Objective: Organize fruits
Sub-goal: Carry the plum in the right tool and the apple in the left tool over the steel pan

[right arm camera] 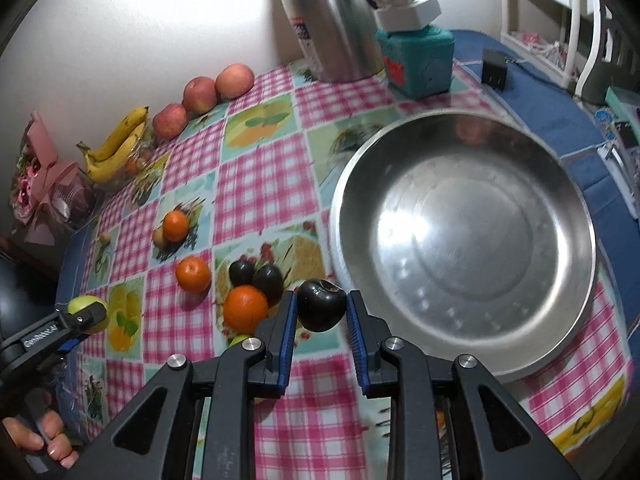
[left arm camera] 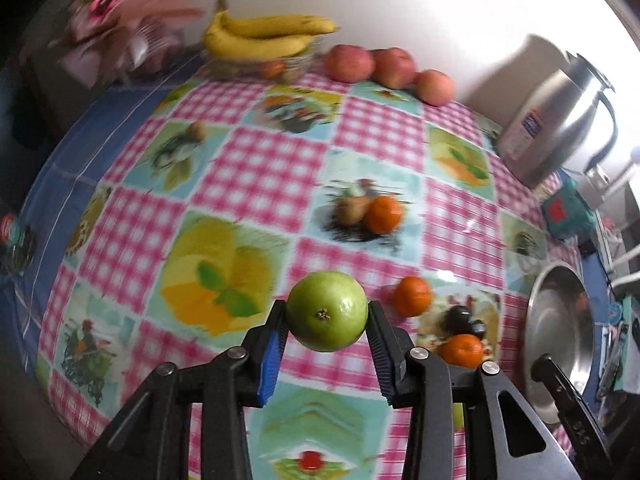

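My left gripper is shut on a green guava, held above the checked tablecloth. That same green guava and left gripper show at the left edge of the right wrist view. My right gripper is shut on a dark plum, just left of the large steel bowl, which shows with nothing inside. Three oranges and two more dark plums lie on the cloth between the grippers. The steel bowl sits at the right in the left wrist view.
Bananas top a glass bowl at the far wall, with three red apples in a row beside it. A steel kettle, a teal box and a black adapter stand behind the bowl. A pink bouquet stands at the far left.
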Tool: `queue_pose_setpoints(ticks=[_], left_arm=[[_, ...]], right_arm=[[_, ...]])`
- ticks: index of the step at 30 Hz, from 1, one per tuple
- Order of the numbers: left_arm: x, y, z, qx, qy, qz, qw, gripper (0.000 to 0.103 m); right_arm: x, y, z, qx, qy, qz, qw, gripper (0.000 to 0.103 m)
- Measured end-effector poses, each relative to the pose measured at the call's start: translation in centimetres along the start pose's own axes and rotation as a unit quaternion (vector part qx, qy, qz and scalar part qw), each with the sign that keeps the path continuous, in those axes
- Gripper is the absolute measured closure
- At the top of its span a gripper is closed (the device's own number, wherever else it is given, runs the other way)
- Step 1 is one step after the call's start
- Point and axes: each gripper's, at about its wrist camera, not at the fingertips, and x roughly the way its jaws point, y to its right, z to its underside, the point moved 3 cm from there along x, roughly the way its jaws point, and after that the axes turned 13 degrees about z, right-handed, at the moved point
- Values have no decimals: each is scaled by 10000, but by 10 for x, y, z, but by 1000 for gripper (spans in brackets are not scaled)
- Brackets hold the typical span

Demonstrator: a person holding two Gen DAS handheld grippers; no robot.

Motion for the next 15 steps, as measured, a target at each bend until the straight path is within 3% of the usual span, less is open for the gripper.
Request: queue_pose_setpoints(ticks=[15], left_arm=[[30,120,6,976,-243,309,9945,61]], right_arm=[[-1,35,-39,-162,357,1026,9940,77]])
